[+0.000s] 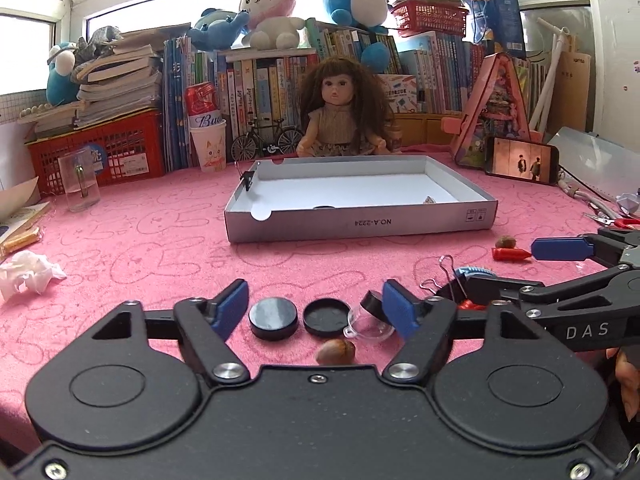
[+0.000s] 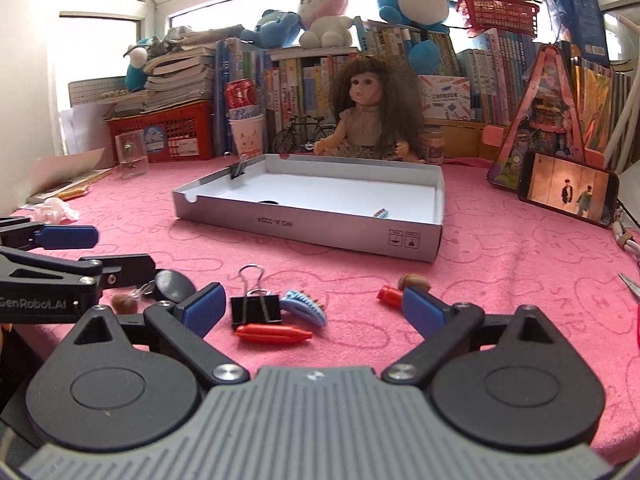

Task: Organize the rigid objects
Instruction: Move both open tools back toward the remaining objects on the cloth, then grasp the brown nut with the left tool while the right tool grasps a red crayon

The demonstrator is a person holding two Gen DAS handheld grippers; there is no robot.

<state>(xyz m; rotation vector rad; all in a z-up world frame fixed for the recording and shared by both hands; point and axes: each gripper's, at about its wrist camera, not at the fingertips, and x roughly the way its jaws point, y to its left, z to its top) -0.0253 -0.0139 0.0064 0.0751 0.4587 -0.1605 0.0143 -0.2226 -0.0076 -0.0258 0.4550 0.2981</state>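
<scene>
In the left wrist view my left gripper (image 1: pixel 316 310) is open low over the pink cloth. Between its blue pads lie a black round cap (image 1: pixel 274 318), an upturned black lid (image 1: pixel 327 316) and a clear plastic dome (image 1: pixel 370 325), with a nut (image 1: pixel 336 351) just behind them. My right gripper (image 2: pixel 314 312) is open too, around a black binder clip (image 2: pixel 256 307), a blue toothed clip (image 2: pixel 306 307) and a red crayon (image 2: pixel 274 334). A shorter red piece (image 2: pixel 390 295) and another nut (image 2: pixel 414 281) lie by its right finger. The white shallow box (image 1: pixel 360 223) stands ahead, holding a few small items.
A doll (image 1: pixel 342 112), a toy bicycle and shelves of books stand behind the box. A phone (image 1: pixel 522 159) leans at the right, with scissors (image 1: pixel 616 222) near the edge. A clear glass (image 1: pixel 79 179) and crumpled tissue (image 1: pixel 28 274) are on the left.
</scene>
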